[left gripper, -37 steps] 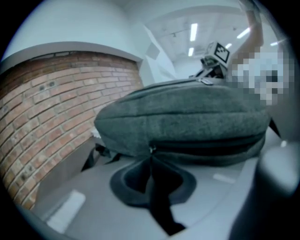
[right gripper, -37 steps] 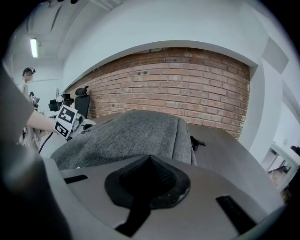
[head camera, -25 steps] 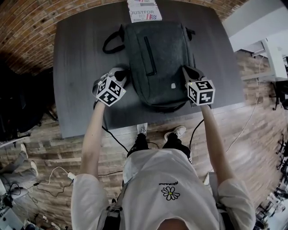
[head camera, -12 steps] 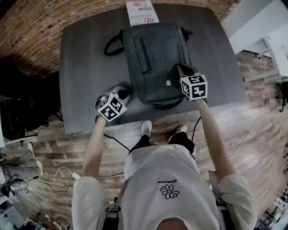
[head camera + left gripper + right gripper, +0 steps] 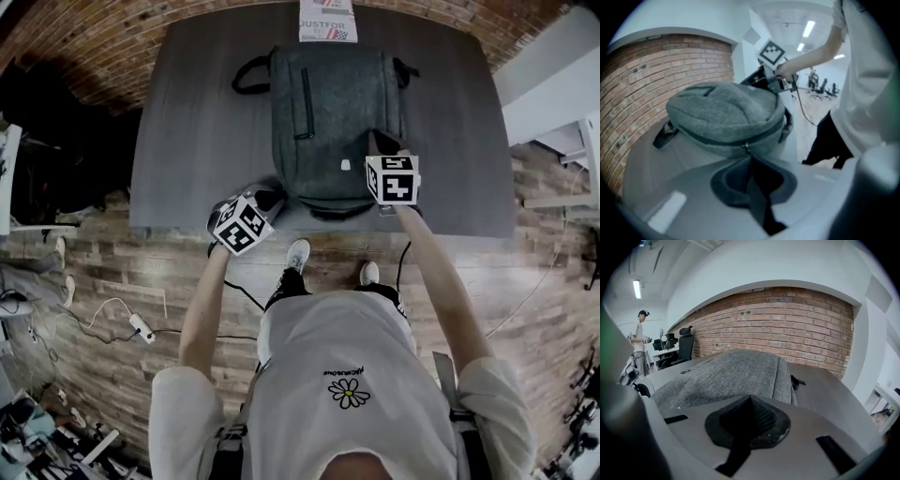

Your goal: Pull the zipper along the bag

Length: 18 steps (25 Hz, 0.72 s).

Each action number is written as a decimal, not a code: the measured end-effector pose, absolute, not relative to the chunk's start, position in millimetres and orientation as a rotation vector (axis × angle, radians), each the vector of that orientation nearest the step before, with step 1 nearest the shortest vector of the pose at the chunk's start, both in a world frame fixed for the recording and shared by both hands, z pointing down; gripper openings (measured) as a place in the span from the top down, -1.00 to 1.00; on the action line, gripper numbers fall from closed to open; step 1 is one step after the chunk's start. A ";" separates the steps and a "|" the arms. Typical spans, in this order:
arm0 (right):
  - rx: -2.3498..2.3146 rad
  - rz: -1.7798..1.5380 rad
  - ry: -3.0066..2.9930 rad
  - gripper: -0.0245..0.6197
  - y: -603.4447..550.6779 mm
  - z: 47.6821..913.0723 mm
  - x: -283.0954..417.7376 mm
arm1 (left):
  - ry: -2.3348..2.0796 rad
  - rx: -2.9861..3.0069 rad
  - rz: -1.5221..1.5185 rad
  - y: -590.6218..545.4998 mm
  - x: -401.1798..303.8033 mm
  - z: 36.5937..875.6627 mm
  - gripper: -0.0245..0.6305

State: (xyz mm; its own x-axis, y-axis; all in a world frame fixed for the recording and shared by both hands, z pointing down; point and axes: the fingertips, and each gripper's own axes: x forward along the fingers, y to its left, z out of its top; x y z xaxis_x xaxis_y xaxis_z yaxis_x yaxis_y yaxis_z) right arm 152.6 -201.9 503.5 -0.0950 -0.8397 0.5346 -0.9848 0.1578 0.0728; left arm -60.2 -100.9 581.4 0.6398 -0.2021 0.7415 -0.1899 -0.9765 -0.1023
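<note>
A red brick wall point(image 5: 797, 324) closes the far side of the room, and a plain white wall point(image 5: 740, 268) rises above it. A long ceiling light point(image 5: 636, 288) glows at the upper left of the right gripper view. A dark grey table point(image 5: 187, 112) stands near the brick on a wood plank floor point(image 5: 112, 272) of mixed brown tones. A white power strip point(image 5: 141, 328) and loose cables point(image 5: 98, 311) lie on the planks to the table's left. Farther off, a black office chair point(image 5: 685, 345) stands by a desk point(image 5: 663, 352), and white furniture point(image 5: 553, 56) shows at the right edge of the head view
</note>
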 end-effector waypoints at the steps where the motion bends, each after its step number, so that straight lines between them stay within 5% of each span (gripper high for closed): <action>1: 1.721 0.413 -1.983 0.94 -200.5 504.5 150.4 | 0.333 -2.846 -1.277 -91.0 -55.5 581.1 0.89; 18: 1.377 0.517 -2.296 0.93 -186.1 478.1 119.8 | 0.876 -3.113 -1.073 -42.2 -30.8 581.9 0.91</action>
State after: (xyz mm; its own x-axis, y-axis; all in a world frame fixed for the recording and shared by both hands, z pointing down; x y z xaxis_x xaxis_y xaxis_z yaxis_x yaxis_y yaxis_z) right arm 119.8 -186.1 478.1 -0.4265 -0.7382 0.5225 -0.8909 0.4426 -0.1020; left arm -30.8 -42.2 581.9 0.6753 -0.3790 0.6327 -0.5444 -0.8349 0.0809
